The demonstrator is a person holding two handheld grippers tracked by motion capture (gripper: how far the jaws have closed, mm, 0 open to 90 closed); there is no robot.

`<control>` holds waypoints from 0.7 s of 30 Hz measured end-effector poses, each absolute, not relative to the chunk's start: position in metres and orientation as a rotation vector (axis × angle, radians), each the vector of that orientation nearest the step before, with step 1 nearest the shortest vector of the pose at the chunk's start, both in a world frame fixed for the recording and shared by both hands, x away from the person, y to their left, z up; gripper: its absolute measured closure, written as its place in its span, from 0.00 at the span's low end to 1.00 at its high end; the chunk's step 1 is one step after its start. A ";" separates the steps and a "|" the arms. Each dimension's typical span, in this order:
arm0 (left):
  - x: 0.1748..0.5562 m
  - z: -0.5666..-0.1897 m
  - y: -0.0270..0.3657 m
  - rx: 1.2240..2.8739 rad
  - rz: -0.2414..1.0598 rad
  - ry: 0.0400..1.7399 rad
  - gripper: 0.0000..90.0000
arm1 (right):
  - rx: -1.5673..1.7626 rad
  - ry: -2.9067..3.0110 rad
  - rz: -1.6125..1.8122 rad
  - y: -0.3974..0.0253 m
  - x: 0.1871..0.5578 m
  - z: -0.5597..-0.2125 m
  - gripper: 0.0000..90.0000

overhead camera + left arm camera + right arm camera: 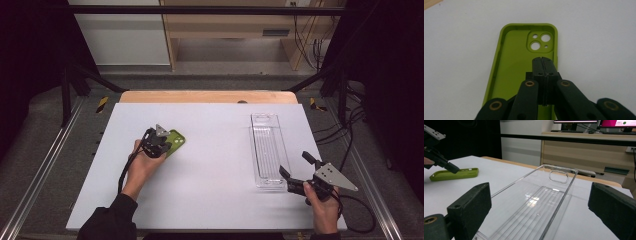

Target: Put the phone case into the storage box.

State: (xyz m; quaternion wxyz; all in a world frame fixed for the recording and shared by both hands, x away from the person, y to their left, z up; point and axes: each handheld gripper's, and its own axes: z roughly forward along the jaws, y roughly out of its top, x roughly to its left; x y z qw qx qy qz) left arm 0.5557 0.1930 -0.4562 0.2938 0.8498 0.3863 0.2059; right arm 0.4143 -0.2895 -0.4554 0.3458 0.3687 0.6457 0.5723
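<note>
On the left half of the table (210,200), the left tongs (543,60) stand fully closed, jaws pressed flat together with nothing between them, their tip over the open inside of a green phone case (511,65). Whether the tip touches the case floor cannot be told. The case lies hollow side up on the white surface, its long axis running straight away from these tongs, camera cut-outs at the far end. In the high view the left tongs (156,142) cover the near-left part of the phone case (176,140), so this hand is plainly the nearer one to it.

Over at the near right, the right tongs (296,167) are spread wide and hold nothing; in the right gripper view its two jaws stand either side of the near end of a clear plastic tray (534,205). The tray (267,150) lies empty, its long axis running near to far, well apart from the case.

Any move of the case toward the tray would go rightward across bare table, with nothing lying between them. To lift the case, the closed tongs would probably have to open first and take a side wall.
</note>
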 end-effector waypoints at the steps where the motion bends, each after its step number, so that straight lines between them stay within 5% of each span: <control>1: 0.556 -0.457 0.192 2.272 0.545 1.018 1.00 | 0.959 1.675 1.488 -0.290 0.414 -0.455 0.06; 21: 0.561 -0.466 0.185 2.316 0.524 0.934 1.00 | 0.977 1.686 1.472 -0.293 0.413 -0.457 0.06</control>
